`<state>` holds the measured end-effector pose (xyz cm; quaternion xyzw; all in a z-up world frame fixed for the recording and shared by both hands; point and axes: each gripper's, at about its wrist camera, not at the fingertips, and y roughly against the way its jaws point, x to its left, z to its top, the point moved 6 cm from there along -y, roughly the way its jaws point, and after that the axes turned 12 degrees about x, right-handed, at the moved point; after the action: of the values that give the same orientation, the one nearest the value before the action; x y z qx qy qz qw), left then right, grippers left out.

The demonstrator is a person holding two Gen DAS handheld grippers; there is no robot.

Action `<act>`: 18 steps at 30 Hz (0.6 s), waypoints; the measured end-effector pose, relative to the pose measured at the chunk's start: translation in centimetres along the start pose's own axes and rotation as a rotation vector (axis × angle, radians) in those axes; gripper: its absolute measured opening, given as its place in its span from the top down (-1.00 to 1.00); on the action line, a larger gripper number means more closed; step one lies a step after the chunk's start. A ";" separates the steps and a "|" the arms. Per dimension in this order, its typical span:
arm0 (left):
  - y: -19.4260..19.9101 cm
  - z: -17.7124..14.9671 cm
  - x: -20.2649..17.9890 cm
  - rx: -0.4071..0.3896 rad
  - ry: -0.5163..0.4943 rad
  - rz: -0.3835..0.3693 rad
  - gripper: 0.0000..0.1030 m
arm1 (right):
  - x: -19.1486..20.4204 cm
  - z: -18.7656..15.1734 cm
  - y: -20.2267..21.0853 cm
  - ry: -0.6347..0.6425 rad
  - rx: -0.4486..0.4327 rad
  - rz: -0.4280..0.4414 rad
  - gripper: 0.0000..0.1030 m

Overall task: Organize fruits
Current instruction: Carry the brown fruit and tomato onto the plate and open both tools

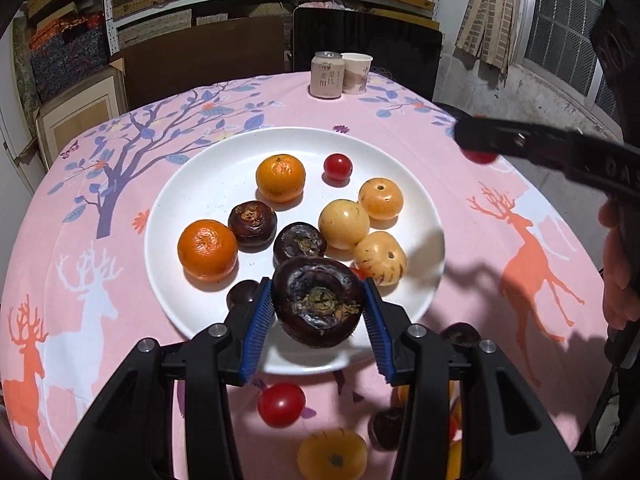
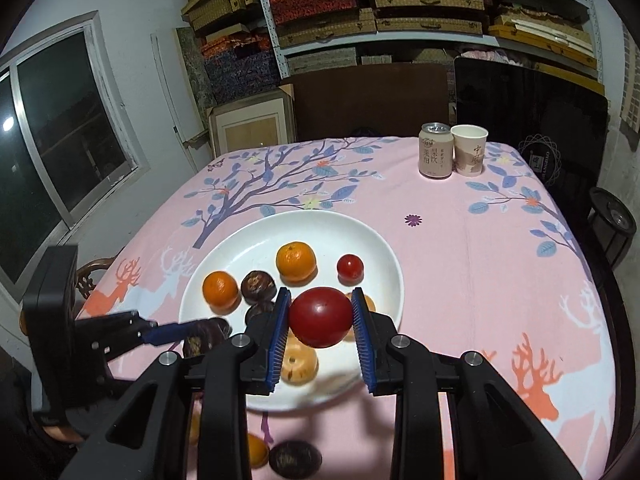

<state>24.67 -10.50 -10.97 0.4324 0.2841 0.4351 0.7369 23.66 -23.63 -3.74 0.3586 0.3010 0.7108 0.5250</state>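
Left gripper (image 1: 319, 308): clamped on a dark water chestnut (image 1: 318, 302), blue pads pressing both its sides; held above the near rim of the white plate (image 1: 200, 184).
Right gripper (image 2: 320, 322): closed on a red tomato (image 2: 320, 317) between its blue pads, held over the near part of the plate; in the left wrist view it reaches in from the right edge with the tomato showing red under its tip.
Plate: sits on the pink tablecloth (image 1: 460, 208), toward the table's near side.
On the plate: two oranges (image 1: 207, 250), one toward the left rim, one toward the far side; two more water chestnuts near the centre; three yellow fruits (image 1: 344, 224) clustered at the right; a small cherry tomato (image 1: 338, 167) toward the far rim.
Off the plate: a loose tomato (image 1: 281, 404), a yellow fruit and dark chestnuts lie on the cloth by the table's near edge.
Far edge of the table: a drink can (image 2: 436, 150) and a paper cup (image 2: 470, 150), side by side, just touching or nearly so.
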 end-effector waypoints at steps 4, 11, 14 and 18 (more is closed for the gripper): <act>-2.0 0.3 0.5 0.032 0.005 0.007 0.15 | -0.3 1.6 -3.2 -0.025 0.048 -0.005 0.40; -1.8 0.4 0.7 0.013 0.011 -0.011 -0.24 | 0.4 3.1 -7.9 -0.038 0.113 -0.015 0.40; -0.4 -0.1 0.7 -0.022 0.015 -0.017 -0.26 | 0.8 3.2 -8.7 -0.033 0.122 -0.007 0.38; 1.6 -1.6 0.5 -0.043 0.010 -0.030 -0.27 | 0.9 3.2 -8.0 -0.042 0.098 -0.002 0.16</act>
<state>22.97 -9.06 -10.37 0.4099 0.2850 0.4321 0.7510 30.33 -20.48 -8.21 0.3986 0.3246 0.6869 0.5137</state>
